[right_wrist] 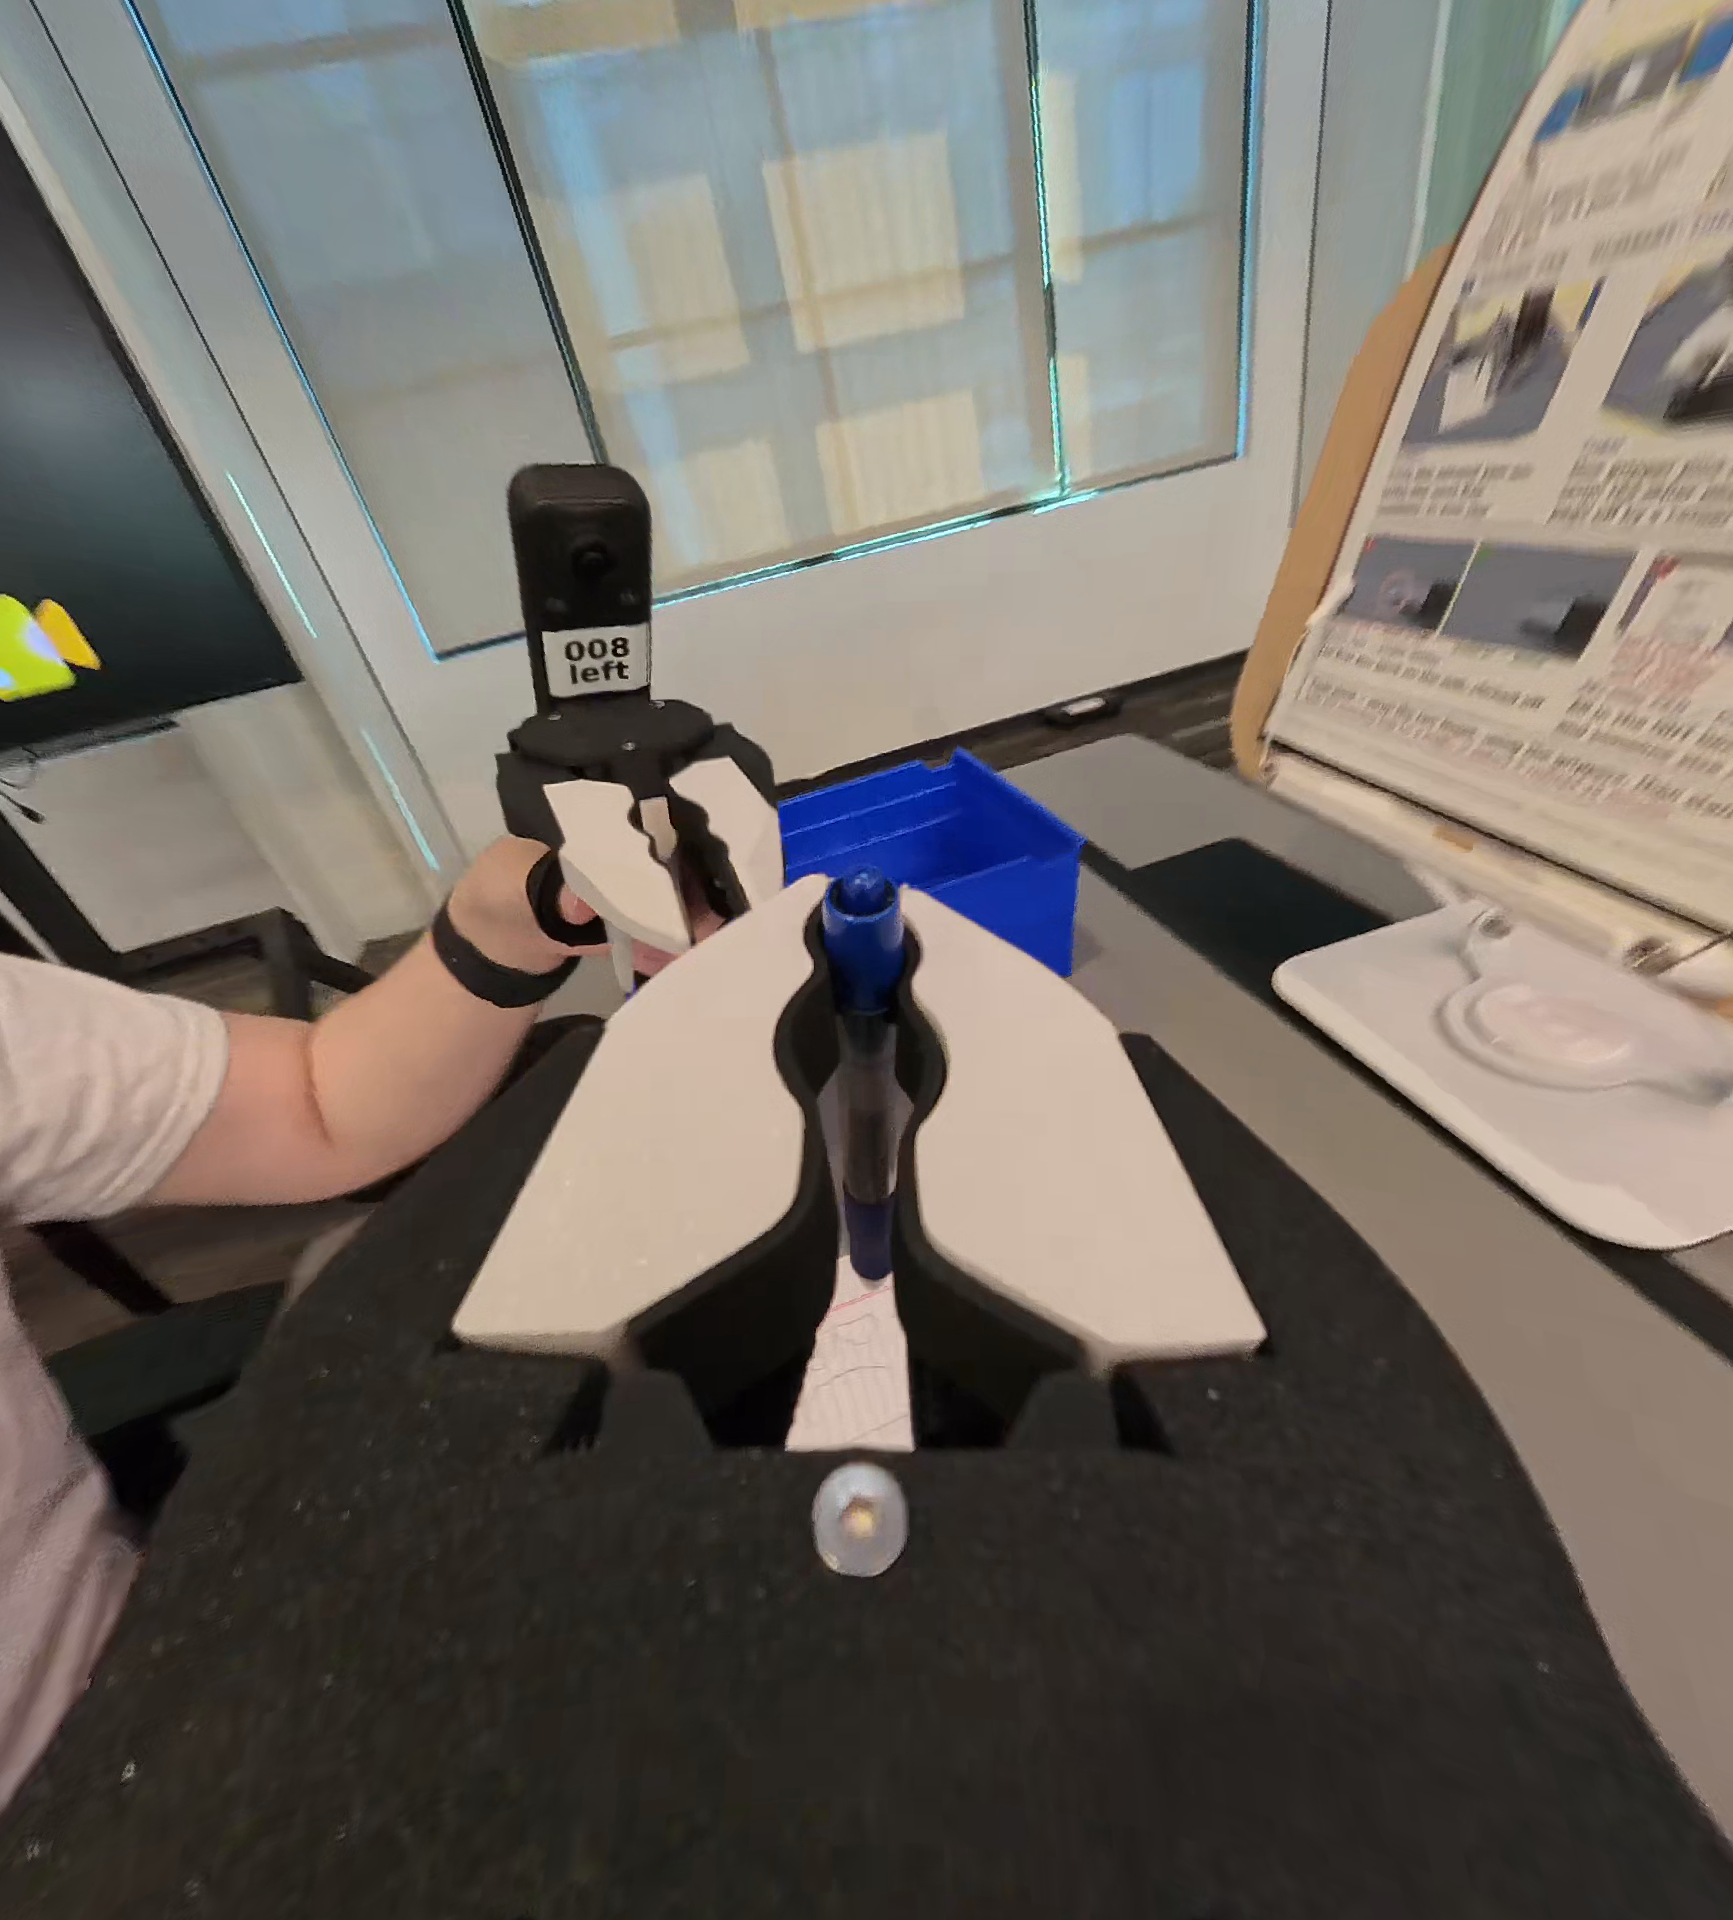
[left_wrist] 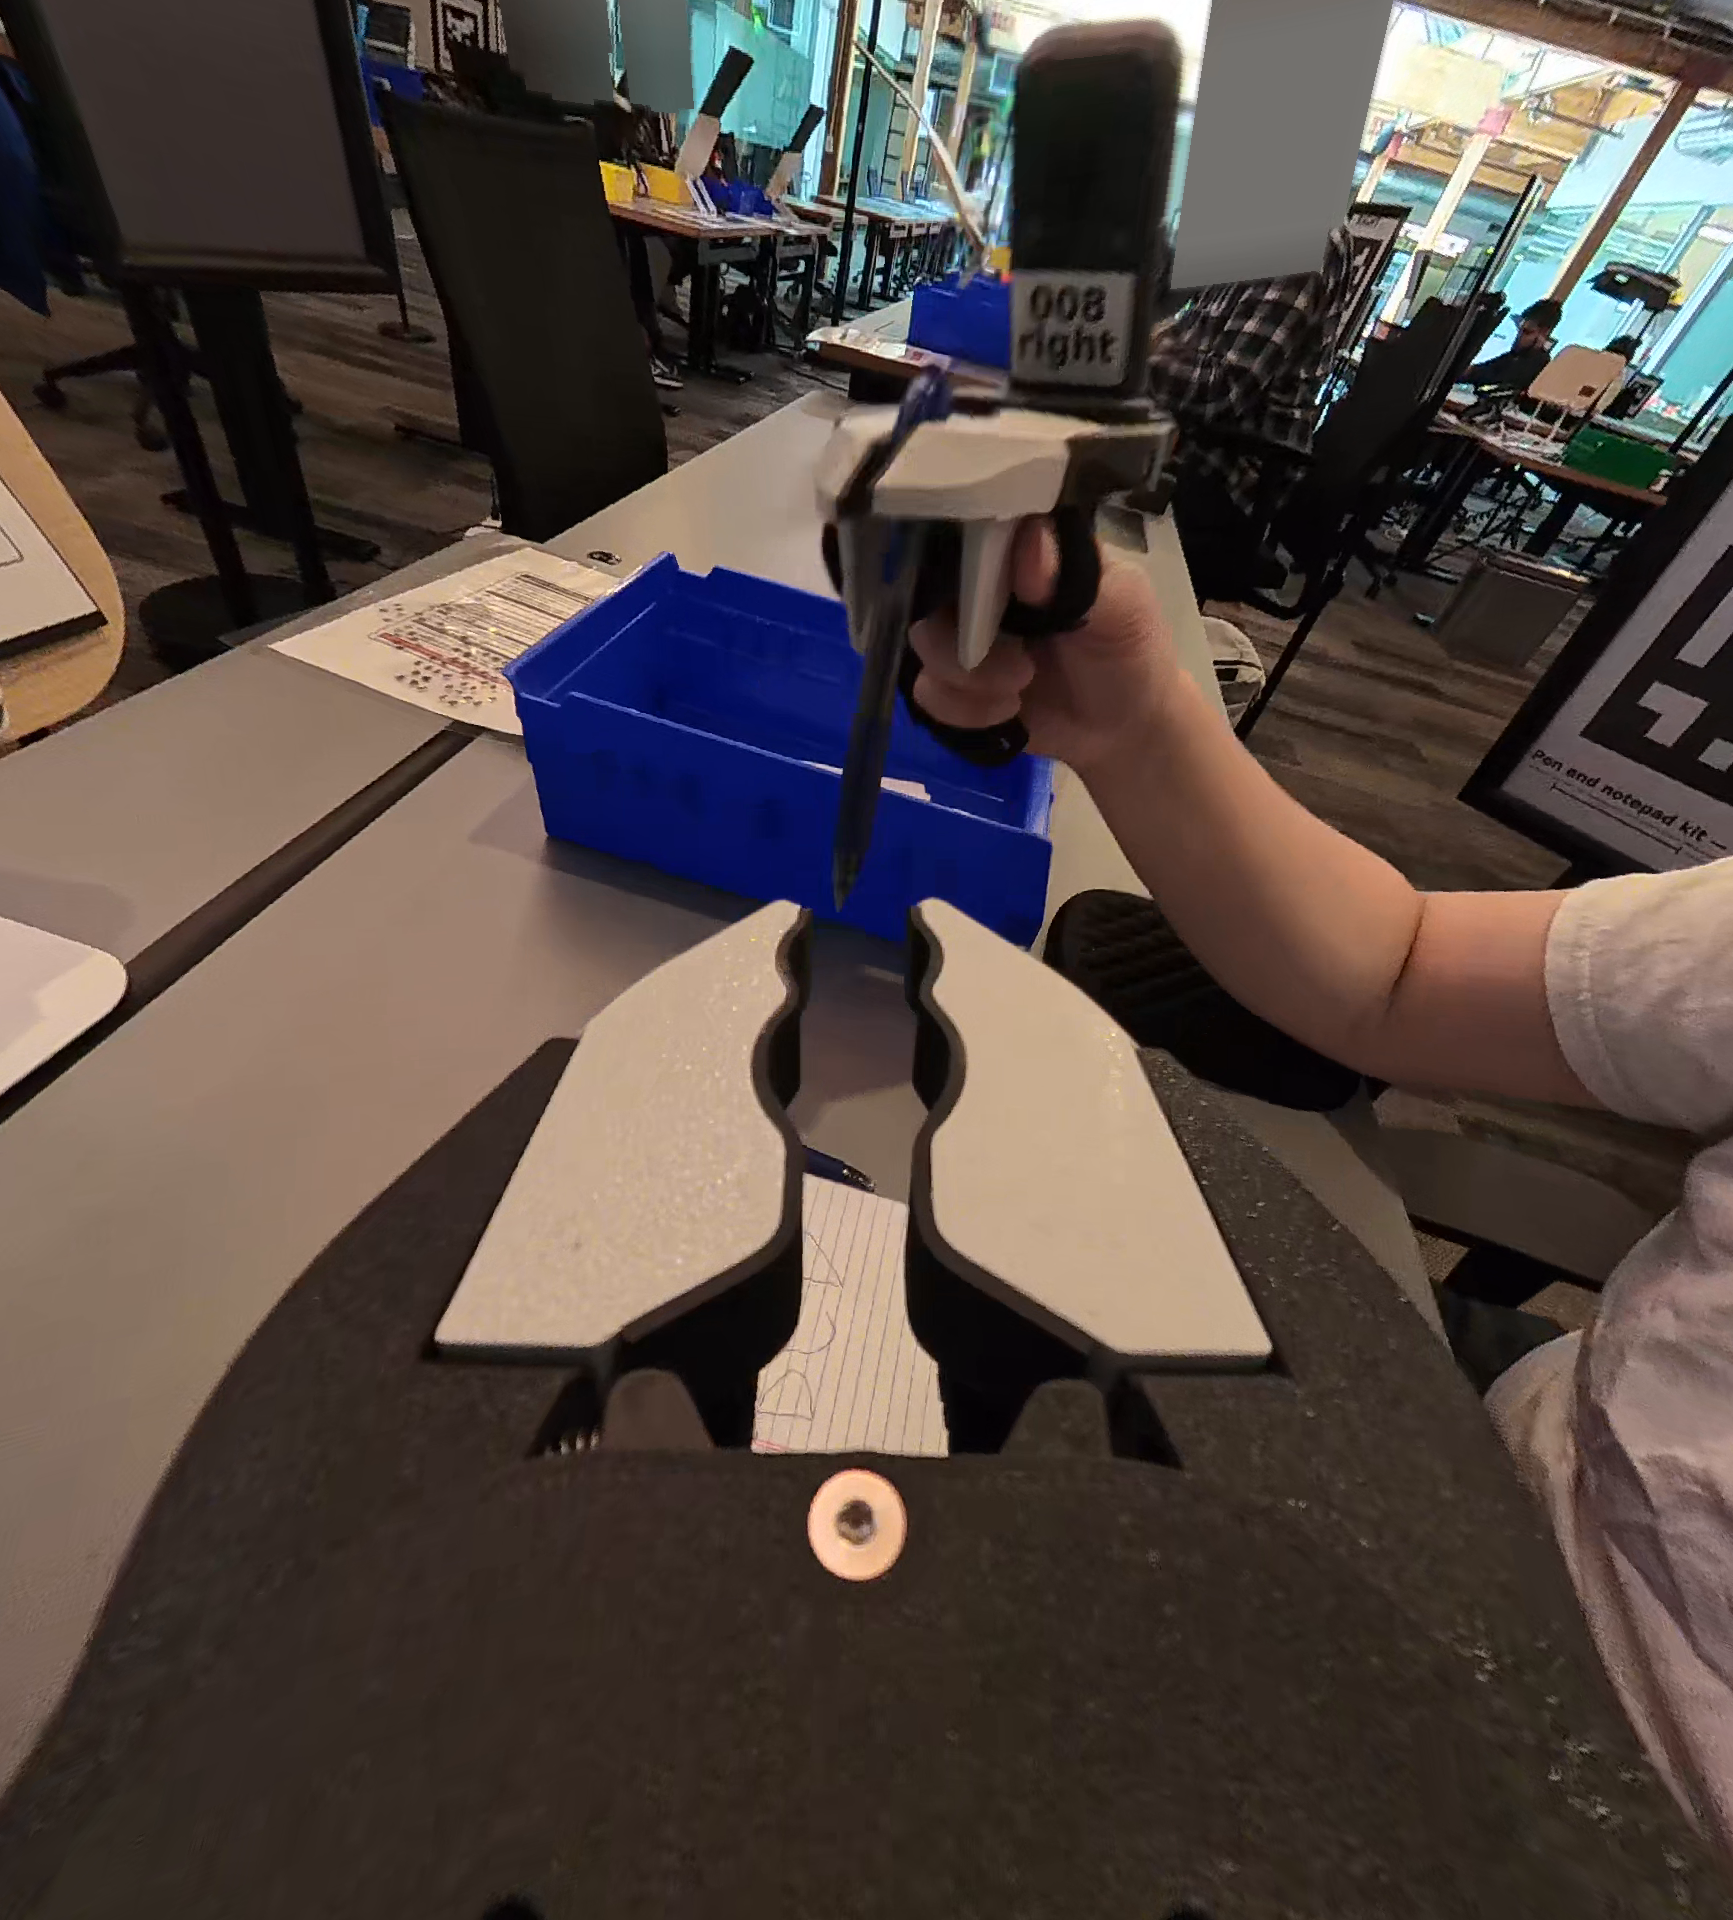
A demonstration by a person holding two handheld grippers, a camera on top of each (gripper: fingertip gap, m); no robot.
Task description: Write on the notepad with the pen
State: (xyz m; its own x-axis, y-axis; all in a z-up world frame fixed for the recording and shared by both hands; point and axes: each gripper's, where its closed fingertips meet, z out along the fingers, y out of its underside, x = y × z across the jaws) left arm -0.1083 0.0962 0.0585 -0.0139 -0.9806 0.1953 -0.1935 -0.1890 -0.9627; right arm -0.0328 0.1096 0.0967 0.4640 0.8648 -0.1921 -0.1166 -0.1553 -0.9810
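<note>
- Nearest the lens, left wrist view: left gripper (left_wrist: 854, 920), white-faced fingers on a black foam body, spread with a narrow gap, pinching nothing.
- Below that gap: white lined paper notepad (left_wrist: 846, 1340) on the grey table (left_wrist: 249, 1039), blue scribbles already on it. A small blue item lies at its far edge; what it is, cannot tell.
- Right gripper (right_wrist: 862, 914) pressed onto the blue-barrelled ballpoint pen (right_wrist: 864, 1081), held upright, tip down, well above the page.
- Blue plastic bin (left_wrist: 789, 748) stands beyond the pad.
- Risk, as judged: pad unpinned, so stroke drag could slide it.
- Risk: the pen could tilt or slip in the pinch under tip pressure.
</note>
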